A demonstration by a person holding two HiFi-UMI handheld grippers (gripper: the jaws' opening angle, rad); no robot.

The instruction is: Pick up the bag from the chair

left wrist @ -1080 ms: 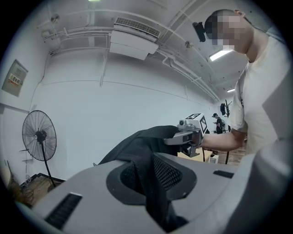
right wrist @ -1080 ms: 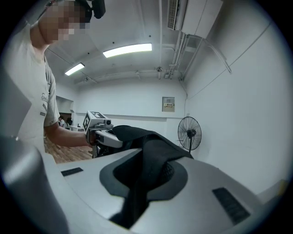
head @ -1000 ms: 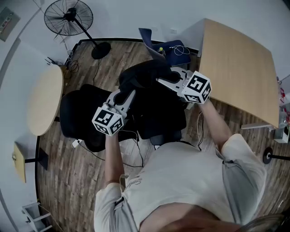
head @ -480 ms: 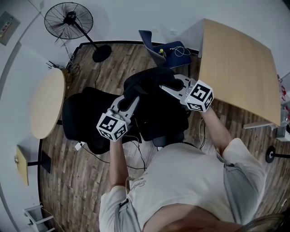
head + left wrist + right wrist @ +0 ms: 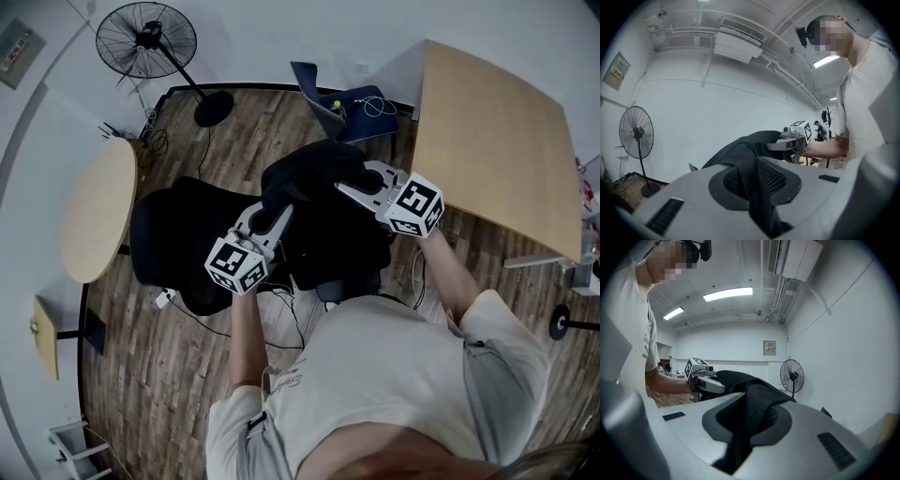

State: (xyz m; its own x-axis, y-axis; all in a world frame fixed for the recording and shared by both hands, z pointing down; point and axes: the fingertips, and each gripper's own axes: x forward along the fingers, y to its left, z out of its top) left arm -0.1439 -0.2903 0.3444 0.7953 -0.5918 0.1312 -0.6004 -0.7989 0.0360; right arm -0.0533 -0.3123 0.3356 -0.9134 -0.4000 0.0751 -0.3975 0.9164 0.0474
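The left gripper has its jaws closed on a strip of black fabric with a mesh-textured panel, which belongs to the soft black fabric bag. The right gripper is clamped in the same way on a second fold of that bag. The two grippers face each other, and the bag's upper part is bunched between them. In the head view the bag sits above the dark seat of the black office chair. The frames do not show whether its lower part touches the seat. Just left of this chair is a second black padded chair part. A rectangular light-wood table is to the right and a round light-wood table is to the left. A black pedestal fan stands on the wood-plank floor near the far wall.
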